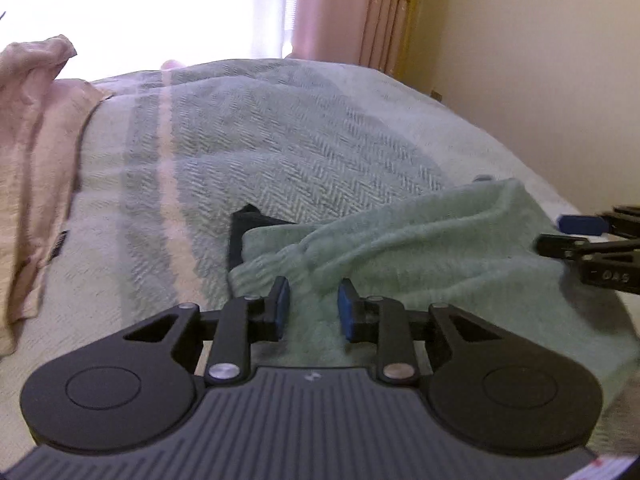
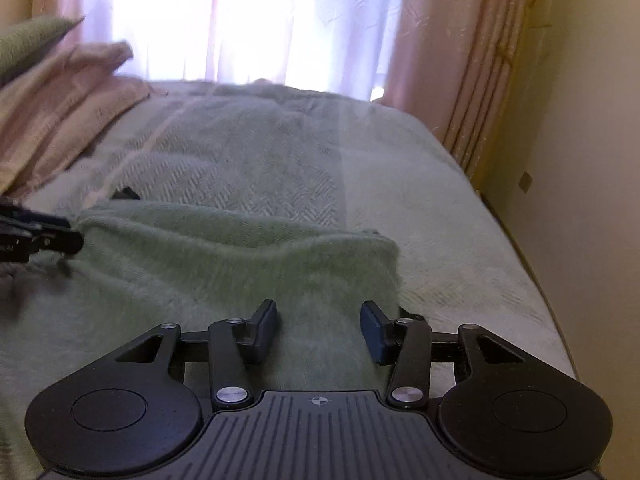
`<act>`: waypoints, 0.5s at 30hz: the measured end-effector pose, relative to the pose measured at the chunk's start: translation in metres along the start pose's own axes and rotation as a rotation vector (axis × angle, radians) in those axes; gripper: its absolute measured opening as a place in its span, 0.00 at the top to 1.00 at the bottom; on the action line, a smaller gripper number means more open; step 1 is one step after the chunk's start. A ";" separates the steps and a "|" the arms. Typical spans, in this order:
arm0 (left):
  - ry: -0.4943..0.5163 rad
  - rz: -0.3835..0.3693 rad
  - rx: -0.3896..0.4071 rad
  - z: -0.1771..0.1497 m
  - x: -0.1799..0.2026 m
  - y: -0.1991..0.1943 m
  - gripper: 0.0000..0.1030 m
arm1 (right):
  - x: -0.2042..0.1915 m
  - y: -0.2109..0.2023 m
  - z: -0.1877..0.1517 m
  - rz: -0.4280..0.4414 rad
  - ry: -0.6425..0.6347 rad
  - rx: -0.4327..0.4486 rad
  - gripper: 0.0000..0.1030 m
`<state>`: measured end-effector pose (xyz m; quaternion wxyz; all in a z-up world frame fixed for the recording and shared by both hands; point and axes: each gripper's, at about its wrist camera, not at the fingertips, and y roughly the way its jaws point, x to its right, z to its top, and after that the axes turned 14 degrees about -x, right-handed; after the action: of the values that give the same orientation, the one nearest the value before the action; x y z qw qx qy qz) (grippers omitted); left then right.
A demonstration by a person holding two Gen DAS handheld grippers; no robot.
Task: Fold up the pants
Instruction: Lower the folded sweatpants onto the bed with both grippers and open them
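Note:
Pale green fuzzy pants (image 1: 440, 240) (image 2: 200, 248) lie bunched on the bed. In the left wrist view my left gripper (image 1: 314, 286) stands open low over their left end, where a gathered ridge of cloth runs up between the blue pads without being pinched. My right gripper (image 2: 319, 306) is open too, above the pants close to their right edge. Each gripper shows in the other's view: the right gripper (image 1: 576, 236) at the right border, the left gripper (image 2: 60, 232) at the left border. A black piece (image 1: 240, 232) (image 2: 126, 193) pokes out from under the pants' far left corner.
The bed carries a green herringbone blanket (image 1: 280, 140) (image 2: 260, 152). Pink bedding (image 1: 32, 120) (image 2: 60, 92) is piled along the left, with a green pillow (image 2: 28, 40) behind it. Pink curtains (image 1: 340, 8) (image 2: 440, 60) hang at a bright window. A cream wall (image 2: 592, 200) borders the bed's right side.

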<state>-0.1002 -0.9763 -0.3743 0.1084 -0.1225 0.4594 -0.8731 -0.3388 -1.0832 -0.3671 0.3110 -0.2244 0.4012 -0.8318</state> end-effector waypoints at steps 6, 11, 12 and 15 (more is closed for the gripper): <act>0.022 -0.041 0.066 -0.039 0.021 -0.072 0.79 | 0.005 -0.076 -0.051 0.026 0.083 0.091 0.58; 0.101 0.040 0.006 -0.068 0.046 -0.053 0.75 | -0.022 -0.093 -0.086 0.048 0.085 0.055 0.59; 0.093 0.043 0.003 -0.072 0.045 -0.048 0.75 | -0.029 -0.082 -0.091 0.034 0.077 0.033 0.59; 0.089 0.047 0.006 -0.076 0.043 -0.041 0.74 | -0.042 -0.058 -0.107 -0.011 0.018 0.016 0.59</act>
<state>-0.1679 -0.9079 -0.3773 0.1086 -0.0723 0.4637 -0.8763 -0.3958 -0.9694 -0.3876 0.3046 -0.2165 0.3962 -0.8387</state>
